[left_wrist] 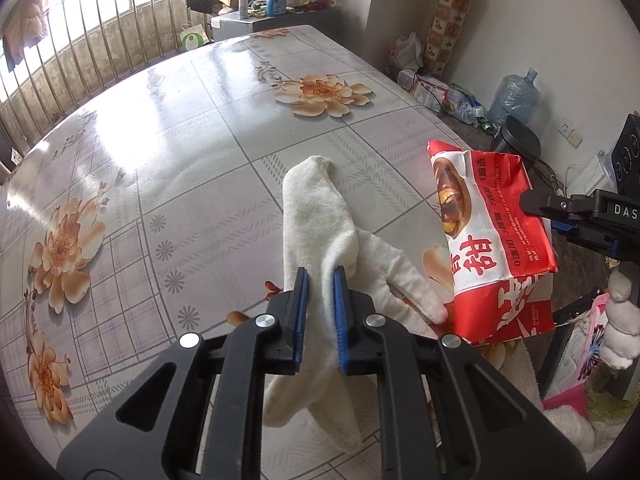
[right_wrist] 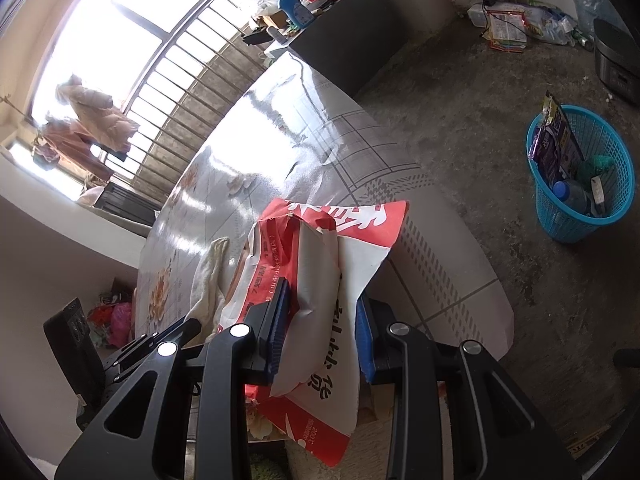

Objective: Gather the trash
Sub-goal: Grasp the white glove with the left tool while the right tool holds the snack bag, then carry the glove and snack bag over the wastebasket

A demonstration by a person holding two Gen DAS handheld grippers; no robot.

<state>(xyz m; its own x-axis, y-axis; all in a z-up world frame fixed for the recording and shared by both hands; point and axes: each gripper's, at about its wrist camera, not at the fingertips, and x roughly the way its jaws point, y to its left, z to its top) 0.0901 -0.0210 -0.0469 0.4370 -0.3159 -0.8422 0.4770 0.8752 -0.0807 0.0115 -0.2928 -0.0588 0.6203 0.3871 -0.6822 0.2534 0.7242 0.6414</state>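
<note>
Left wrist view: the left gripper (left_wrist: 320, 276) is clenched on a cream cloth (left_wrist: 320, 216) lying on the floral worktop (left_wrist: 192, 128).

Right wrist view: the right gripper (right_wrist: 324, 300) grasps a red-and-white snack bag (right_wrist: 320, 264); a blue trash basket (right_wrist: 580, 216) stands on the floor, well to its right.

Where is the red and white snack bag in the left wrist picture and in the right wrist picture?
Left wrist view: the snack bag is at the right, held up over the table edge by the right tongs.
Right wrist view: the bag is at the lower centre, clamped in those tongs.
Shared landmark: the white cloth on the floral table, left of the bag in both views.
</note>
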